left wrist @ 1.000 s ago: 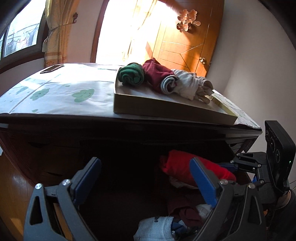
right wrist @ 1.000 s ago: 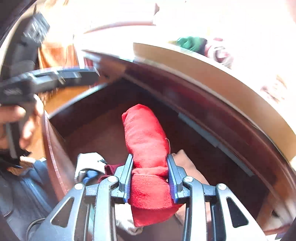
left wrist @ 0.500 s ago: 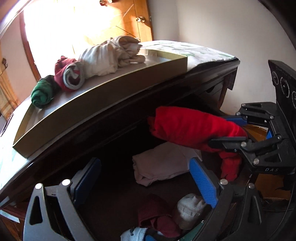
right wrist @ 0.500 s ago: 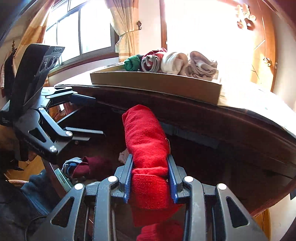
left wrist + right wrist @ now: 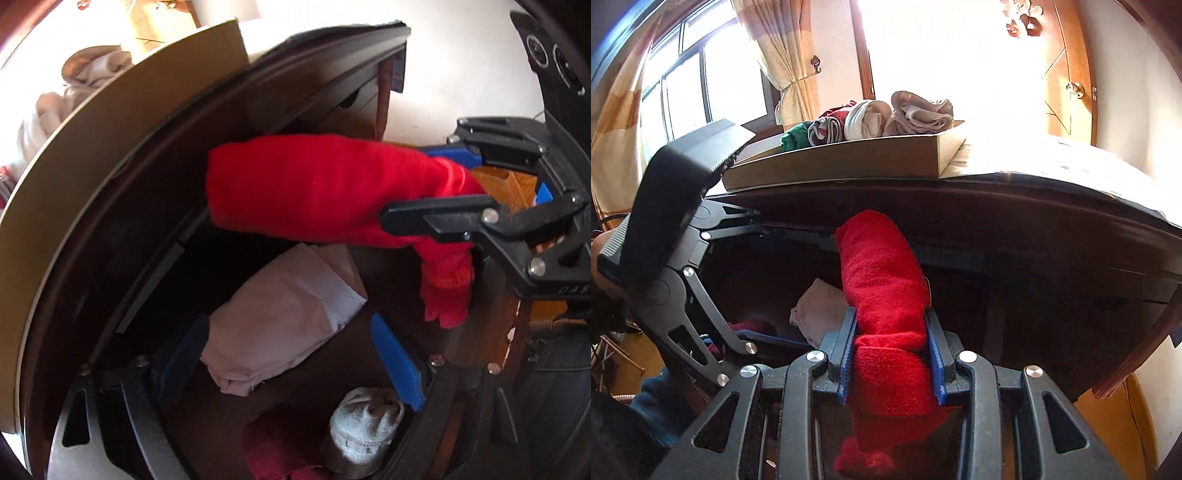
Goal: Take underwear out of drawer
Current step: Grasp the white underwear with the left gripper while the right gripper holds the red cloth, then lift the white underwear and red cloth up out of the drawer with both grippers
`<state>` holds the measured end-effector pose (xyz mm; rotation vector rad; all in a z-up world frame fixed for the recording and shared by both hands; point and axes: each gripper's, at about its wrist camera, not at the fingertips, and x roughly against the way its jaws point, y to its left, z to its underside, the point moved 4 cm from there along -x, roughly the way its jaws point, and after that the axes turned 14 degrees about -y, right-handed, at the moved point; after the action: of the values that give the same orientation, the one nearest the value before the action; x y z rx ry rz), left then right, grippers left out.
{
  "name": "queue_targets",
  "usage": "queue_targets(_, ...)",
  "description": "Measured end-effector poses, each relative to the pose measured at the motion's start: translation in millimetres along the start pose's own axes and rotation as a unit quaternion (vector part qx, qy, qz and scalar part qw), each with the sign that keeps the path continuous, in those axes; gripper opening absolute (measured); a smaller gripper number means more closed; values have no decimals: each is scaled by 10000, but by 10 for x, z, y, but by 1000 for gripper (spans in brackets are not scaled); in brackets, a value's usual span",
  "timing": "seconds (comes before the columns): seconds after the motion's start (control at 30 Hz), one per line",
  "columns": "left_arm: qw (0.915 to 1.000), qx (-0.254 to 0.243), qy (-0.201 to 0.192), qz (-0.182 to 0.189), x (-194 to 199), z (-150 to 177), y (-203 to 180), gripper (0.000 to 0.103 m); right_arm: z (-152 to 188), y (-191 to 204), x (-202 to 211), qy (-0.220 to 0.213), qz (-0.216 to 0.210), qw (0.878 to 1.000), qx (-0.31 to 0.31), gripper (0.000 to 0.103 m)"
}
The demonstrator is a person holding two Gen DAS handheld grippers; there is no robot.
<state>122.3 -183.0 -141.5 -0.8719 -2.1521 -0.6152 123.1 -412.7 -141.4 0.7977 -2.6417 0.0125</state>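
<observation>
My right gripper (image 5: 891, 354) has its jaws clenched on the rolled red terry underwear (image 5: 886, 288), lifting it clear of the dark wooden drawer (image 5: 476, 332). My left gripper (image 5: 291, 365), jaws spread and just narrowing, straddles the folded beige underwear (image 5: 280, 325) at six o'clock for the next grab.

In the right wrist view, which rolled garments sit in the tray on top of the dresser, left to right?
Green roll → dark red and grey roll → white and beige roll → beige bundle.
</observation>
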Motion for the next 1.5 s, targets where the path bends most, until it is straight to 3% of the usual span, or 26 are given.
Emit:
queue_targets(0.27,9976,-591,360,83,-248,85,-79,90,31,-37,30,61,-45,9999,-73,36)
queue_targets(0.5,9915,-1166,579,-54,-386,185,-220,90,37,-45,27,100,-55,9999,-70,36)
queue_targets(0.7,9922,-1120,544,-44,-415,198,-240,89,44,-41,21,120,-59,9999,-66,36)
queue_targets(0.77,9935,-993,558,72,-387,198,-204,80,44,-42,26,123,-61,9999,-68,36)
queue_targets(0.83,9948,-774,630,221,-373,190,-183,54,46,-47,29,135,-60,9999,-73,36)
queue_targets(0.87,9949,-737,670,178,-360,194,-156,47,45,-47,29,132,-60,9999,-78,36)
queue_targets(0.93,9948,-699,737,97,-320,199,-137,24,47,-47,32,126,-53,9999,-79,36)
queue_targets(1.0,9955,-482,791,182,-262,186,-111,16,48,-43,38,112,-38,9999,-70,36)
queue_targets(1.17,9970,-220,740,58,-41,204,-118,13,45,-45,67,11,-10,10000,-77,36)
queue_targets(1.5,9972,720,-79,-192,637,236,148,12,31,-28,112,-196,-17,9998,-7,36)
